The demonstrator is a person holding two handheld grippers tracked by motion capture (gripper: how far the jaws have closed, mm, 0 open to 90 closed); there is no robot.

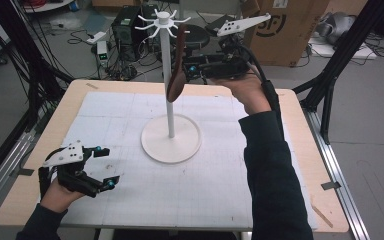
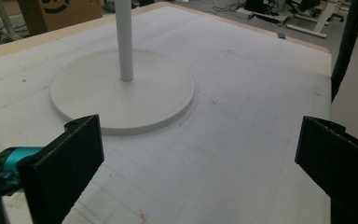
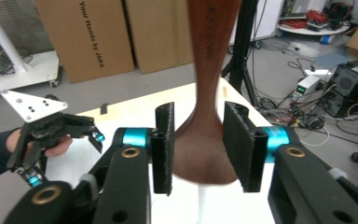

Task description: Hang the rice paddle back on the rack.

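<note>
Left tool (image 1: 102,166) at bench (image 1: 35,150) 8 o'clock, low over the white mat (image 1: 220,170), 2 jaws wide apart, holding nothing. White hook stand (image 1: 170,115) at bench center, round base (image 1: 172,145) on the mat, pole upright. Brown wooden spoon (image 1: 177,70) hangs from a top hook, bowl end down, just beside the pole at its 1 o'clock. Right tool (image 1: 192,69) raised at 12 o'clock, jaws slightly apart either side of the spoon's bowl (image 3: 200,154); contact unclear.
</note>
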